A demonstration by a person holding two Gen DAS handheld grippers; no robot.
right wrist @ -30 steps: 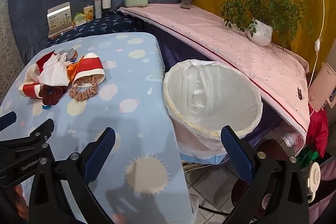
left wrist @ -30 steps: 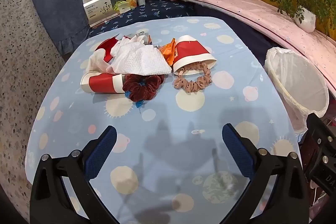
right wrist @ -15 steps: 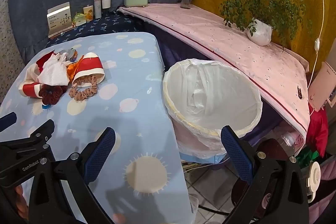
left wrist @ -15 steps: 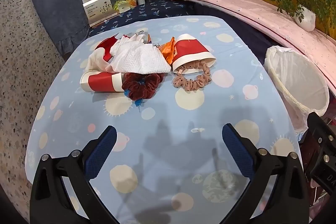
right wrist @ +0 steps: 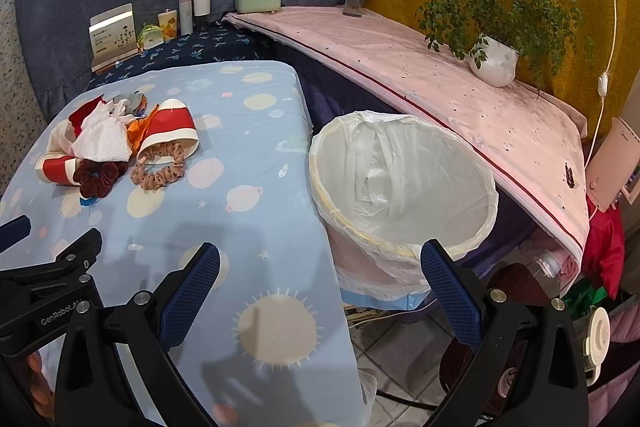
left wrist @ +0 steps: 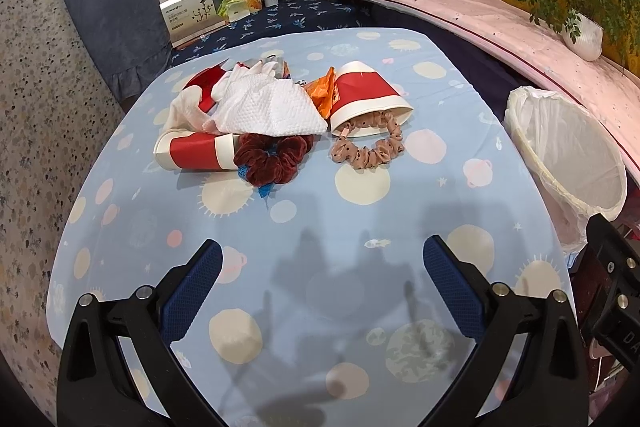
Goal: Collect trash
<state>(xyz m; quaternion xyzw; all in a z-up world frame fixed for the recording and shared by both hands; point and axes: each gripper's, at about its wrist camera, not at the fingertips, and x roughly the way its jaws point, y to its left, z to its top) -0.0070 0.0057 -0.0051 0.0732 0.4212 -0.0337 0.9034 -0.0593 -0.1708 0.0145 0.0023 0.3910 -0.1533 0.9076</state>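
Almost nothing has changed over the last second; my left gripper (left wrist: 322, 277) sits at the bottom centre of its view with jaws spread wide and nothing between them, as it did a second ago; my right gripper (right wrist: 320, 281) is likewise wide apart and empty, low in its frame; I judge collection has not started; the trash pile sits in the upper middle of the left view, well apart from both tools; in it I see a tipped red cup (left wrist: 370, 97), a second red cup (left wrist: 196, 155) lying on its side at the pile's left, a white paper towel (left wrist: 268, 105) draped over the middle, an orange wrapper (left wrist: 322, 93) wedged between towel and tipped cup; a maroon scrunchie (left wrist: 272, 159) and a tan scrunchie (left wrist: 368, 147) lie against the pile, probably not trash; the lined bin (right wrist: 400, 183) stands off the table's (left wrist: 360, 227) right edge, centre of the right view, liner empty as far as I can see; compared with the earlier frames the pile sits a touch lower, so I read a very slight creep forward of the left tool; the right view looks unchanged.
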